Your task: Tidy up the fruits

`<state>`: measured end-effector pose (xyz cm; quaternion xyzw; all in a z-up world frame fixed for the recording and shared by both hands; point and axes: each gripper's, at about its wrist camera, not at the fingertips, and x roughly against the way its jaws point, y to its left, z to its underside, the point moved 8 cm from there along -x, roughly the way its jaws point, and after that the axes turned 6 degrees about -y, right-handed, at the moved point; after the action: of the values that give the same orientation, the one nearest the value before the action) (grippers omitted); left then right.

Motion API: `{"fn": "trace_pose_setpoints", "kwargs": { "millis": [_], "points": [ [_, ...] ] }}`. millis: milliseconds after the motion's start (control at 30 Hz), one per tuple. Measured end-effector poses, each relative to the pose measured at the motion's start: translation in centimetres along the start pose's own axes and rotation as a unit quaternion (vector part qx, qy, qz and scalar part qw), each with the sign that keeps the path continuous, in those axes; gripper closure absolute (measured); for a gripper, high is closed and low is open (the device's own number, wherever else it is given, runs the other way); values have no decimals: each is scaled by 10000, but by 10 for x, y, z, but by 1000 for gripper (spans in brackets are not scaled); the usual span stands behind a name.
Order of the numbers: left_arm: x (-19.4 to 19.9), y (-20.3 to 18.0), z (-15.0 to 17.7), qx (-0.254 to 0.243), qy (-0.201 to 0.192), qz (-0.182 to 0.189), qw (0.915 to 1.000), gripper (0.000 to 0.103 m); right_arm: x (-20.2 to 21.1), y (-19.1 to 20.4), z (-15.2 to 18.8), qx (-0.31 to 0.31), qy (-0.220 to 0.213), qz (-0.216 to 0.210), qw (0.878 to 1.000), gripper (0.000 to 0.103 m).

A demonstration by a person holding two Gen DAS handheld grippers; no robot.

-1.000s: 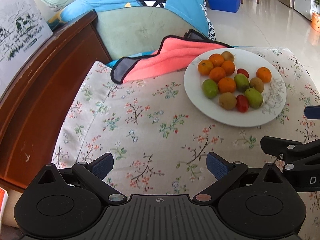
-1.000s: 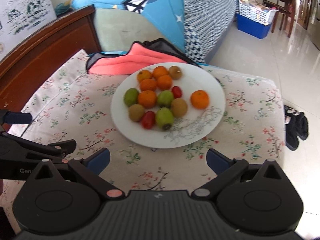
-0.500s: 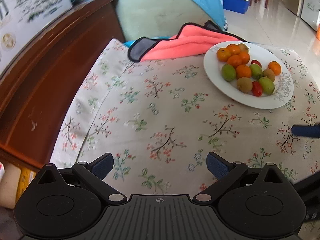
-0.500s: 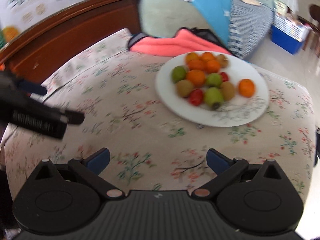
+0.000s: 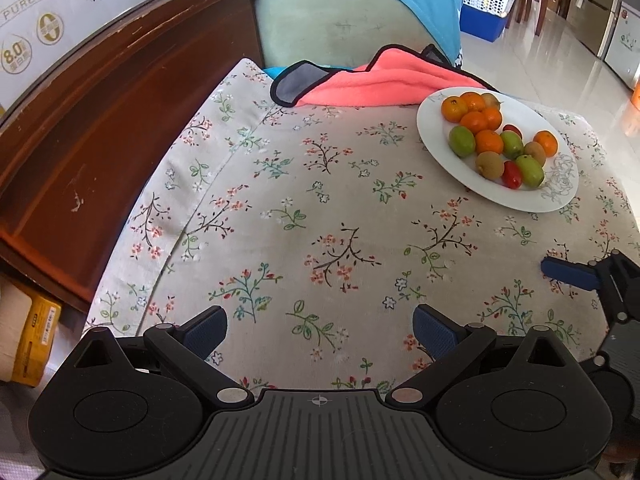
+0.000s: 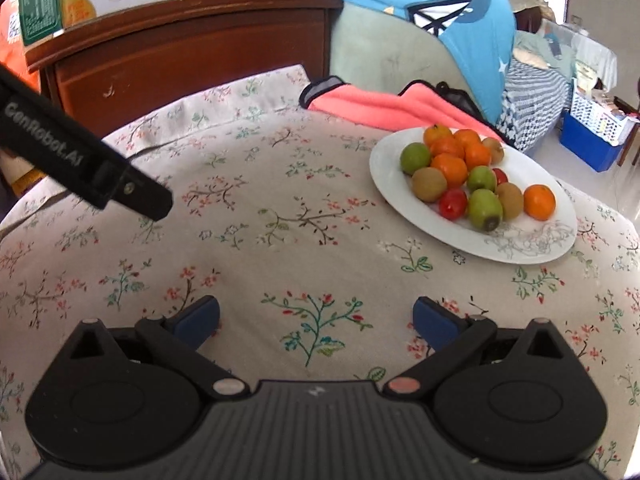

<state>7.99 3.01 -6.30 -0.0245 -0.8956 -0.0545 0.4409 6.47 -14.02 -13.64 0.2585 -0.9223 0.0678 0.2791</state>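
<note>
**A:** Where does the fruit sit, and what lies round it?

**B:** All of it is heaped on the white plate (image 6: 472,236), at the far right of the floral cloth (image 5: 320,220) that covers the bench; oranges (image 6: 449,168) at the back, one orange (image 6: 539,201) apart at the right, green fruits (image 6: 485,208), brown kiwis (image 6: 429,184) and small red ones (image 6: 453,203) in front; a pink towel (image 5: 384,84) with a dark border lies just behind the plate, touching its far rim in the right wrist view.

**A:** Anything in the way?

**B:** Open cloth lies between both tools and the plate; a dark wooden cabinet (image 5: 100,128) stands along the left edge, a pale green cushion (image 5: 332,28) and blue fabric (image 6: 460,12) behind.

**A:** And the fingers?

**B:** The left gripper (image 5: 320,330) has its blue-padded fingers spread wide, holding nothing; the right gripper (image 6: 316,322) likewise wide apart and bare; both hang over the near part of the cloth, well apart from the plate.

**A:** Any writing?

**B:** A carton (image 5: 60,8) on the cabinet reads "PURE MILK" and "8.0"; the left tool's side in the right wrist view reads "GenRobot.AI".
</note>
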Motion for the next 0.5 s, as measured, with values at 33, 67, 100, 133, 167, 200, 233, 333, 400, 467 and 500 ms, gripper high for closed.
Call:
{"fn": "trace_pose_setpoints", "kwargs": {
  "millis": [33, 67, 100, 133, 167, 200, 233, 333, 400, 467, 500],
  "points": [
    [1, 0, 1, 10, -2, 6, 10000, 3, -1, 0, 0, -2, -53, 14, 10000, 1],
    [1, 0, 1, 19, -2, 10, 10000, 3, -2, 0, -1, -8, -106, 34, 9999, 1],
    [1, 1, 1, 27, -3, 15, 10000, 3, -2, 1, -1, -11, -155, 55, 9999, 1],
    [2, 1, 2, 33, -4, 19, 10000, 3, -3, 1, -2, -8, -210, 78, 9997, 1],
    [2, 1, 2, 36, -3, 19, 10000, 3, -5, 2, -2, -6, -283, 90, 9996, 1],
    [2, 2, 3, 35, 0, 15, 10000, 3, -5, 2, -2, -11, -342, 93, 9994, 1],
    [2, 2, 3, 34, 1, 9, 10000, 3, -6, 3, -2, -33, -399, 94, 9992, 1],
    [2, 3, 3, 37, 5, 4, 10000, 3, -9, 3, -4, -74, -436, 100, 9990, 1],
    [2, 2, 3, 29, 10, 17, 10000, 3, -10, 4, -5, -64, -435, 86, 9990, 1],
    [2, 2, 3, 20, 5, 29, 10000, 3, -11, 3, -5, -72, -440, 75, 9990, 1],
    [2, 2, 3, 19, 5, 29, 10000, 3, -11, 3, -5, -71, -439, 75, 9990, 1]
  ]
}}
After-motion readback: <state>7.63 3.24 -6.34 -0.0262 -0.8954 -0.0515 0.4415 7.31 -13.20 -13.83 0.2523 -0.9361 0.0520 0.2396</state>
